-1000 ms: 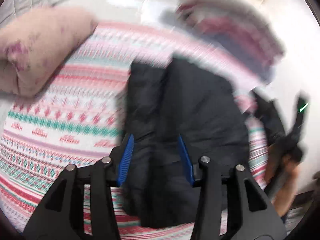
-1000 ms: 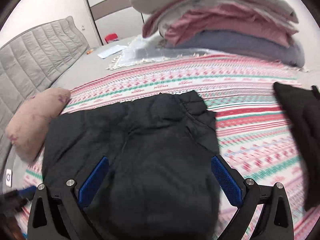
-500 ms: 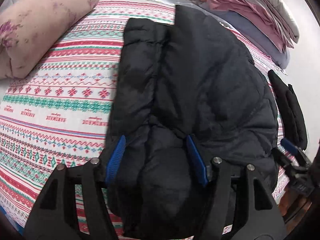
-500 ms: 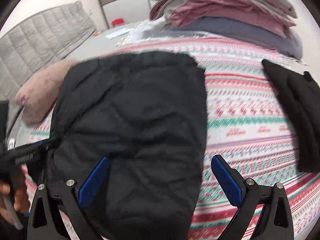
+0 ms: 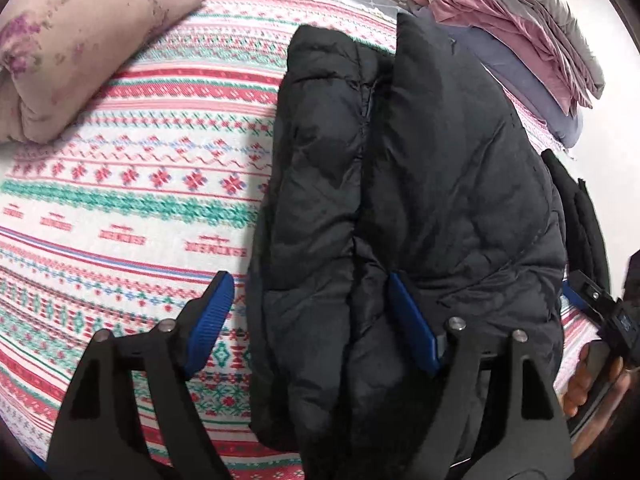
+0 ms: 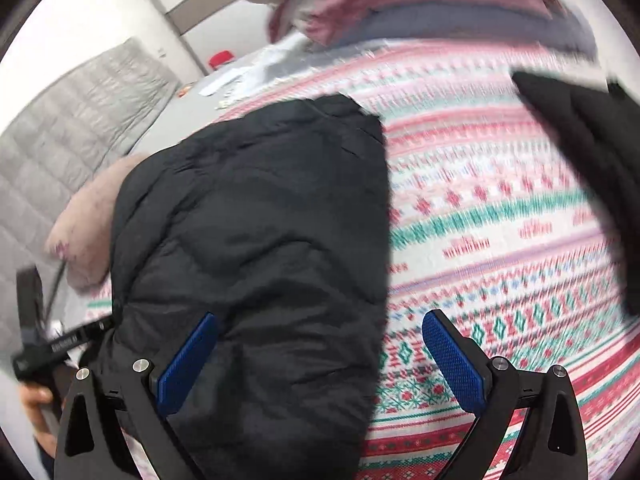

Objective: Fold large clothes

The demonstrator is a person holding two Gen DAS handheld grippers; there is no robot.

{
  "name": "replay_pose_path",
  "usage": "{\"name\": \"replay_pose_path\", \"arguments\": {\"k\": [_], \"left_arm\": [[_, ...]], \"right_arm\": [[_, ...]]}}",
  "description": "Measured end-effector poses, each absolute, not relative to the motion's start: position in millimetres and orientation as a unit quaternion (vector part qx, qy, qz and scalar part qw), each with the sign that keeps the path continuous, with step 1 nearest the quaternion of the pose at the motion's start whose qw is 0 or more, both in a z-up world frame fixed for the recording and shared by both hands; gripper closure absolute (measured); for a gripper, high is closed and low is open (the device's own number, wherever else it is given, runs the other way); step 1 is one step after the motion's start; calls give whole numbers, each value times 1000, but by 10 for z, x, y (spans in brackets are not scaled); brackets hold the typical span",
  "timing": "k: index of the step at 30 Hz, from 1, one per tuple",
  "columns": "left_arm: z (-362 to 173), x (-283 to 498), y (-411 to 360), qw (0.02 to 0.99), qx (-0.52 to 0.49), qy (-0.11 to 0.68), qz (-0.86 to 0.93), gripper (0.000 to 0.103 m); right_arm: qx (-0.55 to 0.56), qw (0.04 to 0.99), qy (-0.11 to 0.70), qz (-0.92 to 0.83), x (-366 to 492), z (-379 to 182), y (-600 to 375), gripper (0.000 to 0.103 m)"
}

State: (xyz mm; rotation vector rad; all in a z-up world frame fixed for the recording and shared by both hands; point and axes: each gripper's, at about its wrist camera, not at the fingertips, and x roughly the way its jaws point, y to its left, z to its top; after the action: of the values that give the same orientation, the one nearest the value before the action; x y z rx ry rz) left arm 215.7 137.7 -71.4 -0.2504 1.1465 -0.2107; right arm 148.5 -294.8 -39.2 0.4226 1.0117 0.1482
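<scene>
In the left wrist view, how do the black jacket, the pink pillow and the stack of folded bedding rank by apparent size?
1. black jacket, clearly largest, though nearest the camera.
2. pink pillow.
3. stack of folded bedding.
The last two look similar; both are cut by the frame, so their order is unsure.

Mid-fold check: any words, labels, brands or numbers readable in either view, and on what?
"HANDMADE", probably: red woven word repeated along the patterned blanket, upside down and soft.
White print on the left gripper body, seen in the right wrist view: too blurred to read. Its jaws have just been opening, with the black jacket edge between them.
Small marking on the right gripper body, seen in the left wrist view: too small to read.
Black jacket: no text visible.
</scene>
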Motion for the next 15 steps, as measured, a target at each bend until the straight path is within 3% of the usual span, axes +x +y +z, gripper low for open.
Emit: {"name": "replay_pose_path", "arguments": {"k": [9,15], "left_arm": [[-775,2265,1406,816,-138,550,-115,21],[-793,2296,1353,817,-132,550,-112,16]], "right_arm": [[335,801,486,100,1567,-654,-3392,0],[336,780,511,128,1691,-776,-3258,0]]}}
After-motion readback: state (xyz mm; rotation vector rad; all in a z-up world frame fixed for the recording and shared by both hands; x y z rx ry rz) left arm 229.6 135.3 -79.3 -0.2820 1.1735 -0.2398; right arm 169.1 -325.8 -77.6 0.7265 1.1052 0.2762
